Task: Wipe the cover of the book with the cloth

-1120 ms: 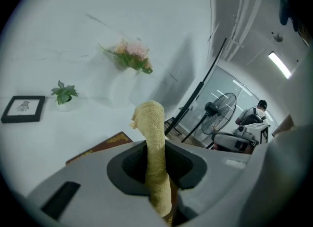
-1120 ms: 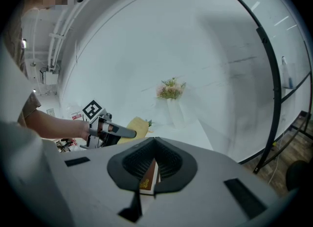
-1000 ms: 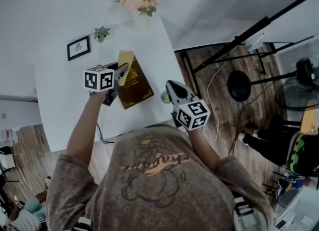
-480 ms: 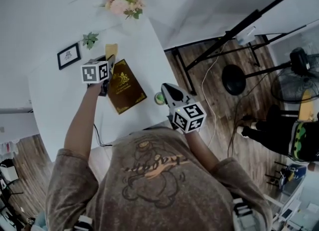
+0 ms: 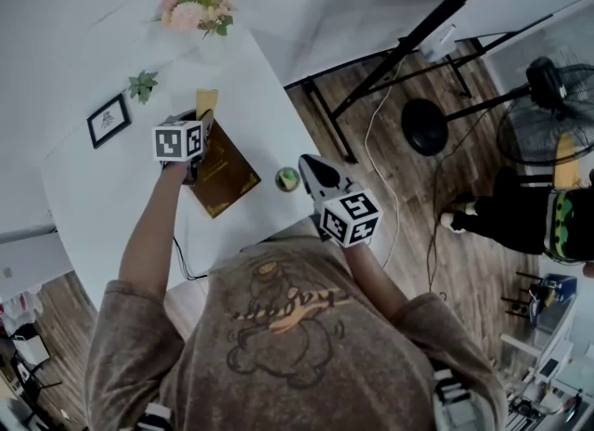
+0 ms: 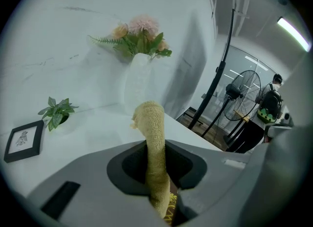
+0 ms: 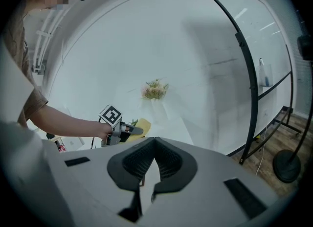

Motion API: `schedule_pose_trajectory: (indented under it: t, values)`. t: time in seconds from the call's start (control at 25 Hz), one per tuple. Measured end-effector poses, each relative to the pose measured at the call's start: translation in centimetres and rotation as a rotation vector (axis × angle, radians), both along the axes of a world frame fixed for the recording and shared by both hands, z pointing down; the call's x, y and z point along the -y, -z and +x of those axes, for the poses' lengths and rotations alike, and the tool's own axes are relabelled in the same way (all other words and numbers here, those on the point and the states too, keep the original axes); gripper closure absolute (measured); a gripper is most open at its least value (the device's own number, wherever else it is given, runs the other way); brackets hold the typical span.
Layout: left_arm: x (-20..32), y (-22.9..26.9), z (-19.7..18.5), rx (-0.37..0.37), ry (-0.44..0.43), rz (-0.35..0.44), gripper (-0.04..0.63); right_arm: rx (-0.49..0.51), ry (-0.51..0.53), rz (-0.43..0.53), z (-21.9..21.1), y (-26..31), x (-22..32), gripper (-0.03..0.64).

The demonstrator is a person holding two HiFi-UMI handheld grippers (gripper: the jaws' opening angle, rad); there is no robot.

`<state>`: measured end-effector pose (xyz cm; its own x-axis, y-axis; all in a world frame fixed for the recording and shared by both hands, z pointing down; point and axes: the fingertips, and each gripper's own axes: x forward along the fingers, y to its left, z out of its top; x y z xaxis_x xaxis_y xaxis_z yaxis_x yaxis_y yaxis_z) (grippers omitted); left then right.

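Diagonally on the white worktop [image 5: 102, 206] lies the book [image 5: 232, 178], brown with gold print on its cover. Its long axis goes from the far-left end, which is under the left gripper [image 5: 204, 130], to the near-right end, which points toward the right edge of the worktop. The cloth [image 6: 149, 133], a yellow piece of towel, is pinched between the tongs of the left gripper and stands out past their tips, over the far end of the book; whether it touches the cover I cannot tell. The right gripper [image 7: 154, 140] is held close to the person's body, above the near right corner of the worktop. Its tongs are pressed together at the tips with nothing between them. Near the book, between it and the right gripper, a small green round thing [image 5: 288, 178] sits on the worktop. At the far side, close to the white wall, stand a white vase with pink flowers [image 5: 193, 13], a small green plant [image 5: 142, 84] and a black picture frame [image 5: 109, 120]. To the right of the worktop is a wood floor [image 5: 483, 169], and on it a black stand [image 5: 425, 127] with a round base, a fan [image 5: 557, 85] and a person in dark clothes [image 5: 529, 225] at the edge of the head view
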<state>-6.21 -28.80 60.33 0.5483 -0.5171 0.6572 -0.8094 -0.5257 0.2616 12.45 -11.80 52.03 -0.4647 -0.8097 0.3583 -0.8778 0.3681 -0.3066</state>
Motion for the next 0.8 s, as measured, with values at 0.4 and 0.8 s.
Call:
schedule_pose_trajectory:
  t: [0.4,0.8]
  values:
    - [-2.9,-0.2,2.5,-0.034,-0.075,-0.019,0.534,0.004,-0.002,0.005,-0.1,0.1,0.2,0.612]
    - [-7.8,-0.5,4.9,-0.084,-0.135,-0.068,0.534,0.007,0.013,0.013,-0.3,0.2,0.1,0.612]
